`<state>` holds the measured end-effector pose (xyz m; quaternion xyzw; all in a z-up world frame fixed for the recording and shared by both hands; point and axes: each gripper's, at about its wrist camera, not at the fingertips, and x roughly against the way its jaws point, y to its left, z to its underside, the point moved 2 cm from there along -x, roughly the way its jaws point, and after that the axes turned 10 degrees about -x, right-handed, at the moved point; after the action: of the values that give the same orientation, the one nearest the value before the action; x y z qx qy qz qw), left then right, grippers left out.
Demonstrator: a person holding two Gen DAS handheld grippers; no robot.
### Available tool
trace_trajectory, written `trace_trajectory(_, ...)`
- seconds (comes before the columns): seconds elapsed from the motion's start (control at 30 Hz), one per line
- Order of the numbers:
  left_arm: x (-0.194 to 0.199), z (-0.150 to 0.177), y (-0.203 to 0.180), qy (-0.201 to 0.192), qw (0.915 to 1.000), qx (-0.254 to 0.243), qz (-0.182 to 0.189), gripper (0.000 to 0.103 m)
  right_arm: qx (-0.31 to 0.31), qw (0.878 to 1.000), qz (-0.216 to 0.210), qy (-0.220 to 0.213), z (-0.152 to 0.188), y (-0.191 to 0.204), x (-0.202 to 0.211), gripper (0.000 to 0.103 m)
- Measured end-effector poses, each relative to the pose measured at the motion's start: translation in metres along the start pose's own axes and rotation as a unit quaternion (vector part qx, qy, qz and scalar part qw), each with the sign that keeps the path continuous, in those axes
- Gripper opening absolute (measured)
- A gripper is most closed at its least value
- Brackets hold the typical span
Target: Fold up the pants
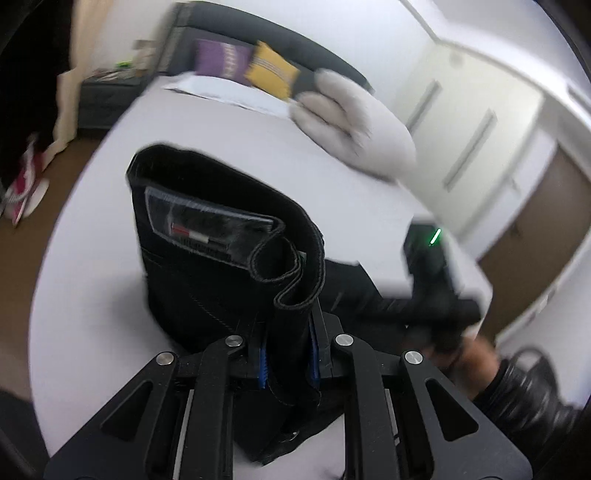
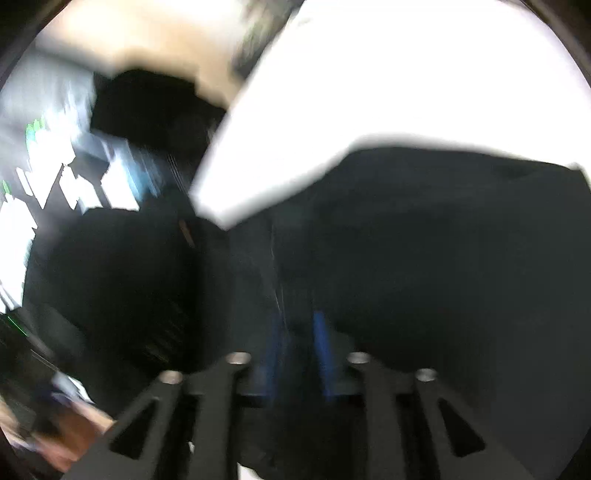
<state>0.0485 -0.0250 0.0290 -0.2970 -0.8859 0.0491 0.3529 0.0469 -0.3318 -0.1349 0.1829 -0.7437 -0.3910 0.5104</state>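
In the left wrist view, pink shoes (image 1: 26, 192) lie blurred on the brown floor (image 1: 92, 147) at the far left; their number cannot be counted. Next comes a dark nightstand (image 1: 107, 96) with small clutter on top. One white bed (image 1: 110, 280) fills the middle of the view, with a dark headboard (image 1: 266, 33) behind it. Against the headboard stand two cushions, one purple (image 1: 218, 59) and one yellow (image 1: 271, 70), and a white pillow (image 1: 354, 122) lies to their right.

The pants (image 1: 207, 273) are black and rise from the bed in front of the camera, waistband uppermost. One patch (image 1: 207, 229) is sewn inside the waistband; it carries a small red, white and dark flag mark, and the lettering beneath it is too blurred to read. The left claw (image 1: 288, 354) is clamped nearly closed on a fold of the pants, the cloth pinched between its two blue pads (image 1: 263, 365).

To the right, the right claw (image 1: 439, 295) shows as a dark body with one green light, held by a hand (image 1: 476, 354) in a black sleeve (image 1: 524, 398). White wardrobe doors (image 1: 476, 125) stand beyond.

The right wrist view is heavily blurred. A hand (image 2: 74, 432) shows at the lower left. The black pants (image 2: 424, 277) spread over the white bed (image 2: 406, 81) and hang past its corner. The right claw (image 2: 299, 354) stands part open, its jaws parted with dark cloth in front of them; whether the pads press on the cloth cannot be told.
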Motion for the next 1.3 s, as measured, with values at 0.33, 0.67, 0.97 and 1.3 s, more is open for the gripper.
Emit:
trace_trajectory(0.33, -0.11, 0.004, -0.089, 0.095, 0.9881, -0.119, 0.019, 0.014, -0.014, 0.992, -0.125, 0.012, -0.021, -0.022, 0.057, 0.1)
trace_trajectory(0.67, -0.149, 0.035, -0.131, 0.13, 0.975, -0.179, 0.018, 0.014, -0.022, 0.997, -0.004, 0.069, -0.024, -0.066, 0.019, 0.026)
trace_trajectory(0.97, -0.186, 0.017, -0.164, 0.12, 0.9707, -0.205, 0.036, 0.014, -0.004, 0.999, 0.012, 0.032, -0.039, -0.074, 0.047, 0.015)
trace_trajectory(1.3, -0.228, -0.002, -0.217, 0.126, 0.9631, -0.23, 0.062, 0.014, -0.008, 0.999, 0.038, -0.001, -0.055, -0.107, 0.083, 0.013)
